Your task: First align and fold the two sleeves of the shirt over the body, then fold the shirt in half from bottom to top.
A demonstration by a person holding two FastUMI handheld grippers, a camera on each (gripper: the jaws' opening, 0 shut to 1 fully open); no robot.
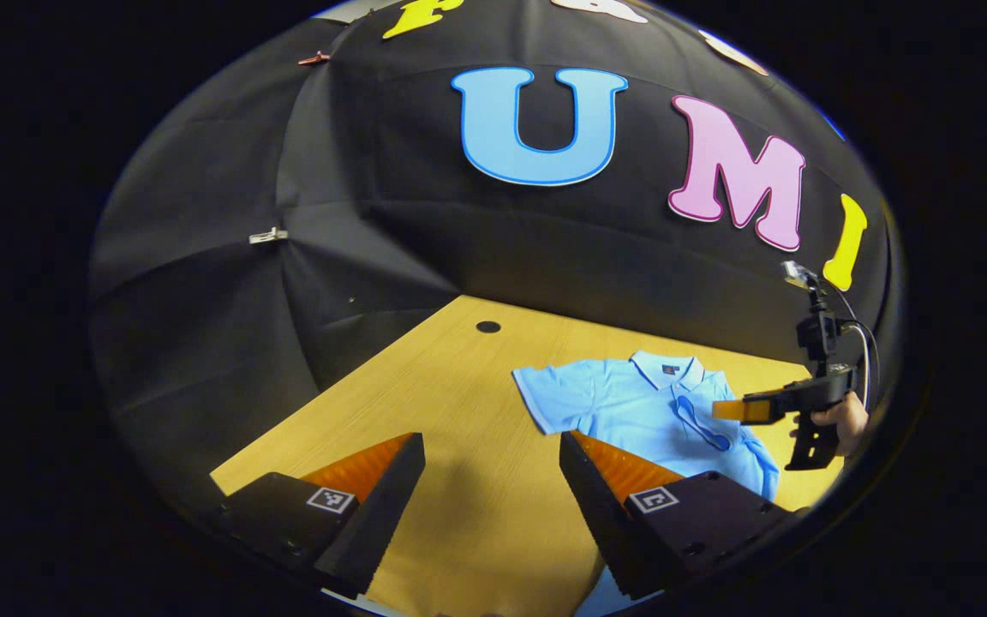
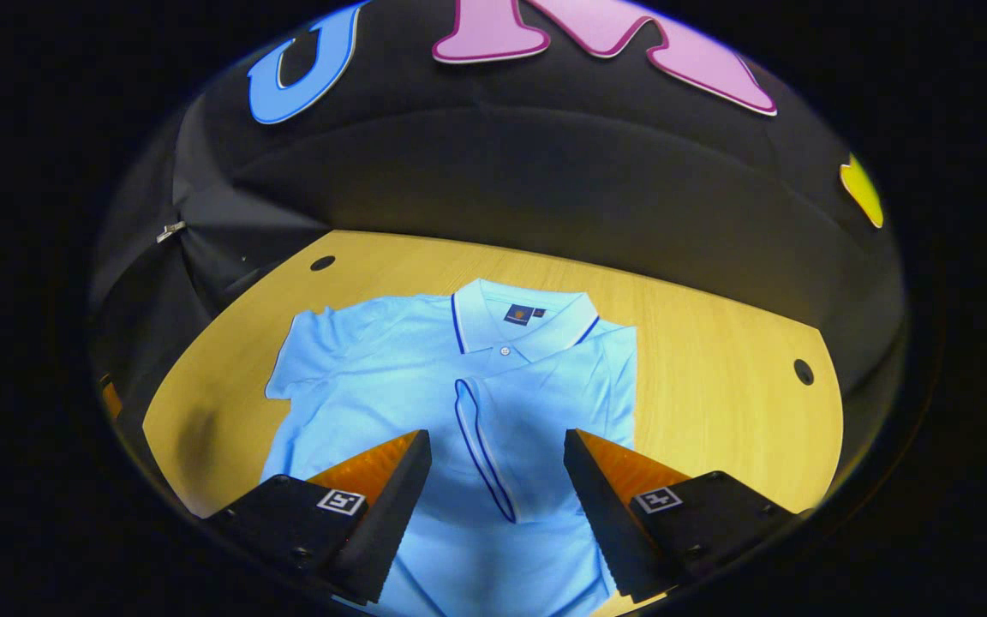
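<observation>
A light blue shirt (image 2: pixel 425 386) is lying flat on the wooden table (image 2: pixel 716 368), collar (image 2: pixel 519 330) pointing toward the black cloth wall. One sleeve (image 2: pixel 493 437) is already lying folded over the body (its dark-trimmed cuff is running down the chest), while the other sleeve (image 2: pixel 309 351) is still spreading out to the side.

The right gripper (image 2: pixel 498 480) is hovering above the middle of the shirt, its jaws standing wide apart and gripping nothing. The left gripper (image 1: pixel 492 480) is hanging over bare table just beside the shirt's spread sleeve, its jaws also gaping wide with nothing between them. In the left gripper view a hand (image 1: pixel 845 420) is holding the right gripper over the shirt's far side.
</observation>
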